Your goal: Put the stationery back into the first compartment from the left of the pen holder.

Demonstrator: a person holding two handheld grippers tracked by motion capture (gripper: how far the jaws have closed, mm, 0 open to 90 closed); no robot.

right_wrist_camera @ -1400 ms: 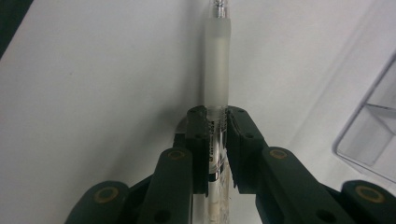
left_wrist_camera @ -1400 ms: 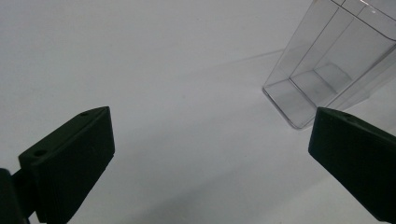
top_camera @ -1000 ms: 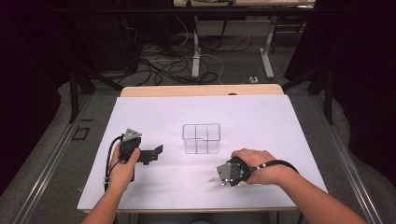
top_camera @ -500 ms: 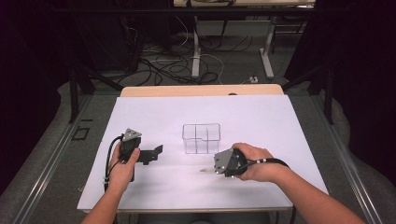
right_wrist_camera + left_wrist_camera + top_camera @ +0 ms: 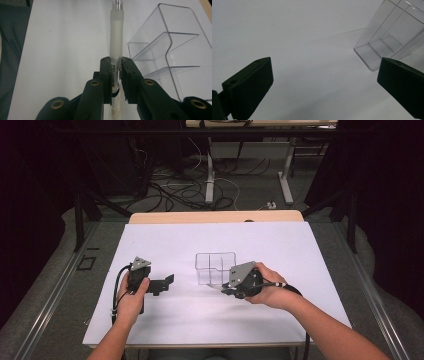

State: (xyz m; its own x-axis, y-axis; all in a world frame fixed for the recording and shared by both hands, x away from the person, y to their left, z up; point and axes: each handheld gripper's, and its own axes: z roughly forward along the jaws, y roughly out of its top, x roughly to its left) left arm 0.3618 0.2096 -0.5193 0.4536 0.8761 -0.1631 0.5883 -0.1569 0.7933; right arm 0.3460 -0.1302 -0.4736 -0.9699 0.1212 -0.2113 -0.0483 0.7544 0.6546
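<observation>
A clear plastic organizer box (image 5: 215, 267) with inner dividers stands on the white table sheet (image 5: 300, 255), about mid-table. My right gripper (image 5: 227, 289) hovers just in front of the box's right corner, held by a hand. In the right gripper view its jaws (image 5: 116, 62) are shut on a frosted white pen (image 5: 116, 30) that sticks out beyond the tips, with the box (image 5: 172, 45) just to the right. My left gripper (image 5: 167, 281) rests on the sheet left of the box. Its jaws (image 5: 324, 77) stand wide open with nothing between them, and the box (image 5: 387, 37) lies ahead at the right.
The white sheet covers a table whose wooden far edge (image 5: 215, 216) shows. Beyond it are cables (image 5: 220, 185) and desk legs on the floor. Metal rails (image 5: 55, 300) run along both sides of the table.
The right gripper has lifted and moved away from the person toward the box, with the pen still in it. The left gripper has stayed put.
</observation>
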